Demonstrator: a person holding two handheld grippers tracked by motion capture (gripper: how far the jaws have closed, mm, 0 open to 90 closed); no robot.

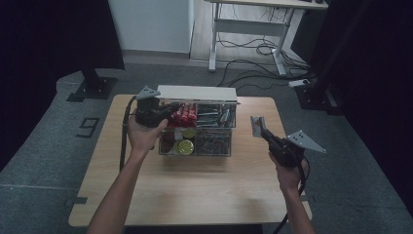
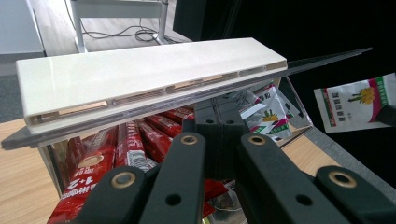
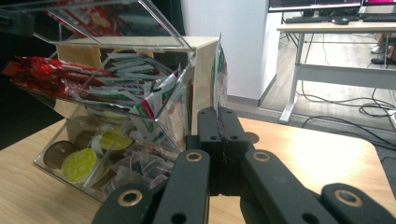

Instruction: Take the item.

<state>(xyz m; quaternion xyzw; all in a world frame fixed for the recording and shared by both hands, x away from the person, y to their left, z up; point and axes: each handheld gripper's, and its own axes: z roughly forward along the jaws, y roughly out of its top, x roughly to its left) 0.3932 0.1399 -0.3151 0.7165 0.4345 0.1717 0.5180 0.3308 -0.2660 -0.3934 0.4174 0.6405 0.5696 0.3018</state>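
Note:
A clear plastic organiser box (image 1: 165,146) stands at the back middle of the wooden table. It holds red stick packets (image 1: 184,114), white and green sachets (image 3: 140,93) and round capsules (image 3: 77,163). Its clear lid with a cream strip (image 1: 197,92) is tilted up. My left gripper (image 1: 170,109) is at the lid's front left edge, its jaws shut on the clear panel (image 2: 219,114). To the right of the box, my right gripper (image 1: 263,130) is shut on a white and green sachet (image 1: 256,124), which stands edge-on between its jaws (image 3: 218,70). The same sachet (image 2: 355,105) shows in the left gripper view.
The box takes up the back middle of the table (image 1: 195,195); bare wood lies in front of it and to its right. Beyond the table are a white desk frame (image 1: 253,24), loose cables (image 1: 258,53) on the floor and a black stand base (image 1: 92,88).

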